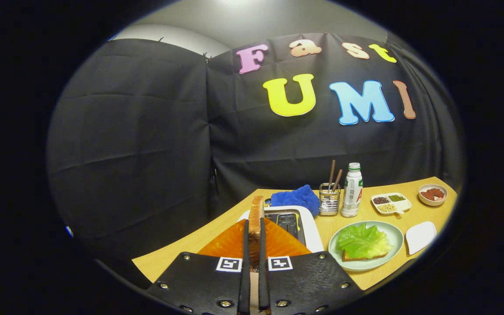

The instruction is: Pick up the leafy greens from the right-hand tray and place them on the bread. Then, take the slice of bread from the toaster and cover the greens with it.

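Here the gripper [252, 245] is clamped on a slice of bread [256, 216], both fingers pressing its flat faces, so the slice stands on edge between them with its long axis running straight ahead along the fingers. It is held up over an orange mat [230, 243], with the white toaster [311, 232] just ahead and slightly to the right, its slots open. Further right of the fingers, and lower than the held slice, sits a pale green plate [390, 234] carrying the other bread slice [352, 257] with the leafy greens [362, 240] already spread on top. Beyond it to the right lies a white tray [420, 236]. So the greens seem placed, and the coming move, as I judge it, turns on carrying the slice rightward and tipping it from upright to flat over the greens.
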Action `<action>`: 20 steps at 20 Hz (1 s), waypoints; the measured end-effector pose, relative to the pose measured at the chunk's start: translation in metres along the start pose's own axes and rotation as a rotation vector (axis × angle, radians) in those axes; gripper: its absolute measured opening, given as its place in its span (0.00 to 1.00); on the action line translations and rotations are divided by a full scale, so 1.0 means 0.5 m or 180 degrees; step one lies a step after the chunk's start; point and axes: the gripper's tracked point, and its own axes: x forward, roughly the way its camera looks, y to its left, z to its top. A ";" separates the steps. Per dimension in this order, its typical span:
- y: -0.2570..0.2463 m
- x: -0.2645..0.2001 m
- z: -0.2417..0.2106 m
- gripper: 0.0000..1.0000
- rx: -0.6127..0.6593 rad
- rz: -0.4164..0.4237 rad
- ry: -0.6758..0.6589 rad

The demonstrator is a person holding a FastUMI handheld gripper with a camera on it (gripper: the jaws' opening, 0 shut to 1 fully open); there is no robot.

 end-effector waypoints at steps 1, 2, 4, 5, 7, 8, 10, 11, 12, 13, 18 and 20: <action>0.002 -0.002 0.012 0.08 0.0011 0.0012 -0.0018; 0.004 -0.006 0.026 0.08 0.0012 0.0032 -0.0036; 0.009 -0.013 0.051 0.07 -0.0008 0.0065 -0.0076; 0.010 -0.016 0.062 0.07 -0.0013 0.0073 -0.0101; 0.016 -0.024 0.072 0.08 -0.0006 0.0112 -0.0118; 0.019 -0.027 0.081 0.07 -0.0002 0.0136 -0.0127; 0.021 -0.037 0.101 0.07 0.0008 0.0177 -0.0167; 0.023 -0.041 0.110 0.07 0.0009 0.0227 -0.0177; 0.030 -0.042 0.120 0.07 0.0033 0.0340 -0.0164; 0.028 -0.048 0.125 0.07 0.0044 0.0398 -0.0133; -0.046 -0.072 0.176 0.07 -0.0003 0.0273 -0.0252; -0.073 -0.077 0.180 0.07 -0.0045 0.0229 -0.0242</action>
